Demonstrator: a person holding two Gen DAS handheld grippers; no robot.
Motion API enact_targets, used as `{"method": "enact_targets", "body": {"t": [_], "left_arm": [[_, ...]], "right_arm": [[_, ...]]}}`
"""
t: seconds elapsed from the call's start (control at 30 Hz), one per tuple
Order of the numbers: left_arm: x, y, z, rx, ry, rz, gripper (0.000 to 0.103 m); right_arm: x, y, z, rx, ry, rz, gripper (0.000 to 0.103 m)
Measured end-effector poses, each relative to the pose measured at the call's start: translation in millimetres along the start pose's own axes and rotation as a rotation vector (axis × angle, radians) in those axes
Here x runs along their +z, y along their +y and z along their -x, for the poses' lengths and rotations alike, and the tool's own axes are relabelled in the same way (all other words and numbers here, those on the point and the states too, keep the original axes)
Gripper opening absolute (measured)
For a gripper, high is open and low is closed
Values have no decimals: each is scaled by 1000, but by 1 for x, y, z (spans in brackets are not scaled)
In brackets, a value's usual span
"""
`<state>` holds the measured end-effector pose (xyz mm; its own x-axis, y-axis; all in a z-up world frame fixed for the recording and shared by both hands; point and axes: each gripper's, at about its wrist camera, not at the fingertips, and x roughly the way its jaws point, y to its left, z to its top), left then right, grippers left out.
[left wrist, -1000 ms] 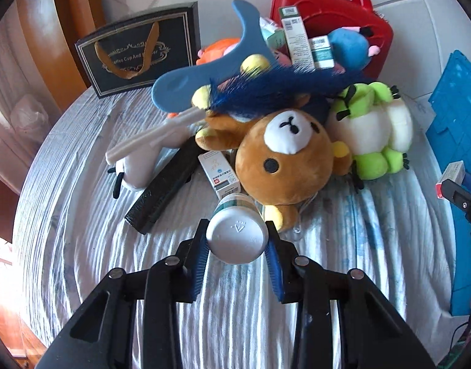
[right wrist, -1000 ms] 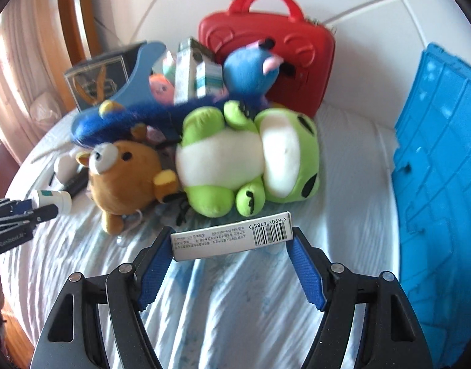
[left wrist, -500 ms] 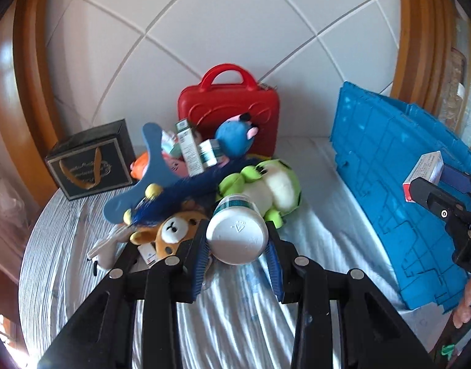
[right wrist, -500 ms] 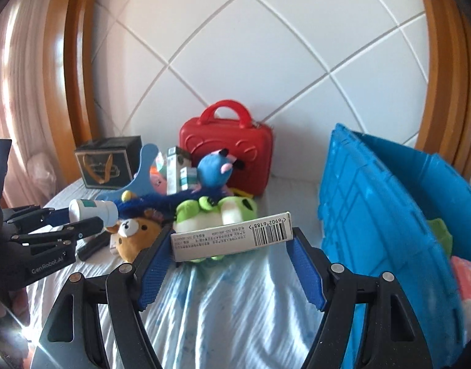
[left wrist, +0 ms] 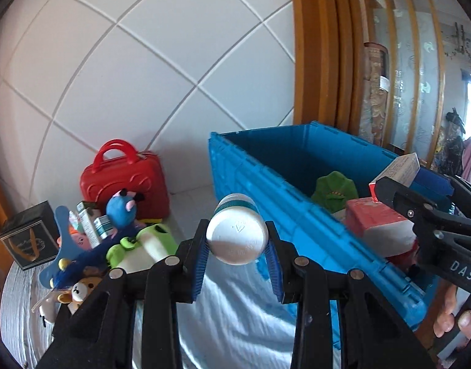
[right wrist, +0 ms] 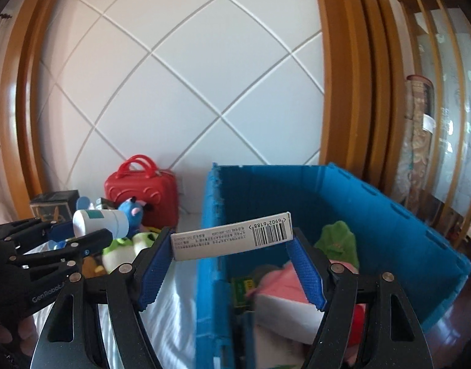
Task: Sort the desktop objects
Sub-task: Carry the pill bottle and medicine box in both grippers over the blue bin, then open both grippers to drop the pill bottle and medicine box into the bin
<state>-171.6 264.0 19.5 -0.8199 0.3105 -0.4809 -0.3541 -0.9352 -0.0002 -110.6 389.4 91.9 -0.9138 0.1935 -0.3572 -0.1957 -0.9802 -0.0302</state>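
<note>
My left gripper [left wrist: 237, 250] is shut on a white bottle [left wrist: 235, 233] with a green band, held in the air left of the blue crate [left wrist: 300, 230]; the bottle also shows in the right wrist view [right wrist: 100, 223]. My right gripper [right wrist: 231, 252] is shut on a long white box [right wrist: 232, 240] with a barcode, held over the crate's near left wall [right wrist: 211, 246]. The crate holds a green plush [right wrist: 338, 240] and pink and white items.
A pile on the white cloth at left has a red case [left wrist: 124, 181], a blue plush [left wrist: 121, 209], a green frog plush [left wrist: 143, 246], a brown bear [left wrist: 81, 289], small boxes and a black gift box [left wrist: 29, 240]. A tiled wall stands behind.
Both grippers rose and swung right from the toy pile toward the blue crate, each keeping its object. The crate's inside has come into view.
</note>
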Motion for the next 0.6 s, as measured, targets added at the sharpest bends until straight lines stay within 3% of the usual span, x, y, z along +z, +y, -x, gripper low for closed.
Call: {"method": "enact_targets", "body": {"t": [0.3,0.6], "left_arm": [[20,-129,-33,-113,38,-90,34],[26,-197,-61,-130,170,-137,34]], "right_arm": [[-17,-128,2,-140,44,-52,74],[-35,-207,-16,-185,148,-101,74]]}}
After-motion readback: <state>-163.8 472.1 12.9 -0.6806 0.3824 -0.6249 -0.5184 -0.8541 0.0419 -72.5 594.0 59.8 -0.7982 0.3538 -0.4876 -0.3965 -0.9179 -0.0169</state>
